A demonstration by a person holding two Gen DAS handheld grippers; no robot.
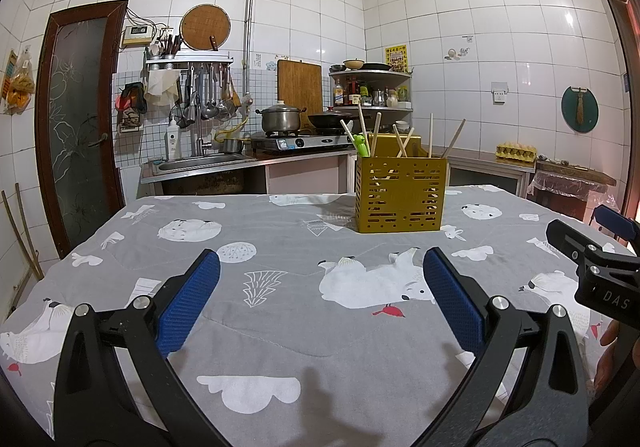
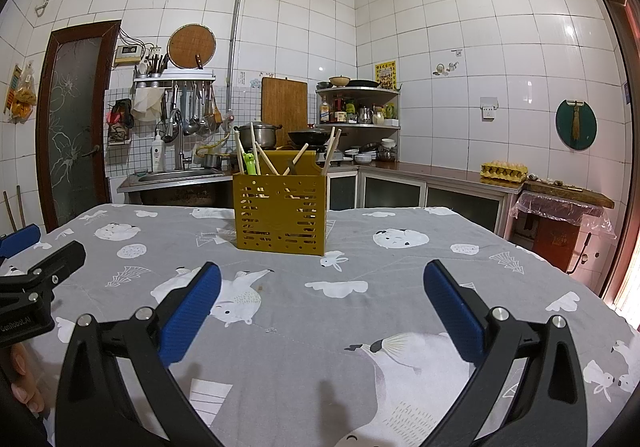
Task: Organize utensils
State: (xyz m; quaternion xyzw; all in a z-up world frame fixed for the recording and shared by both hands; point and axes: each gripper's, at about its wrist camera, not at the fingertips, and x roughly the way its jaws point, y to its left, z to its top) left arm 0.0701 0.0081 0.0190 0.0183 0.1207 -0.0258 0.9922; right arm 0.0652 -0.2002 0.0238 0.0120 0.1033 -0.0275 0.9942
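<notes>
Ahead, utensil holder (image 1: 400, 197) stands beyond both empty jaws.

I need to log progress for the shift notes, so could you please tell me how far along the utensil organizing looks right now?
Done, seemingly: wooden chopsticks and a green-handled utensil stand in the perforated yellow utensil holder on the grey animal-print tablecloth.

In hand: nothing; the left tool and right tool are both open and empty.

Left: no loose utensils show on the cloth, so little appears to remain.
</notes>
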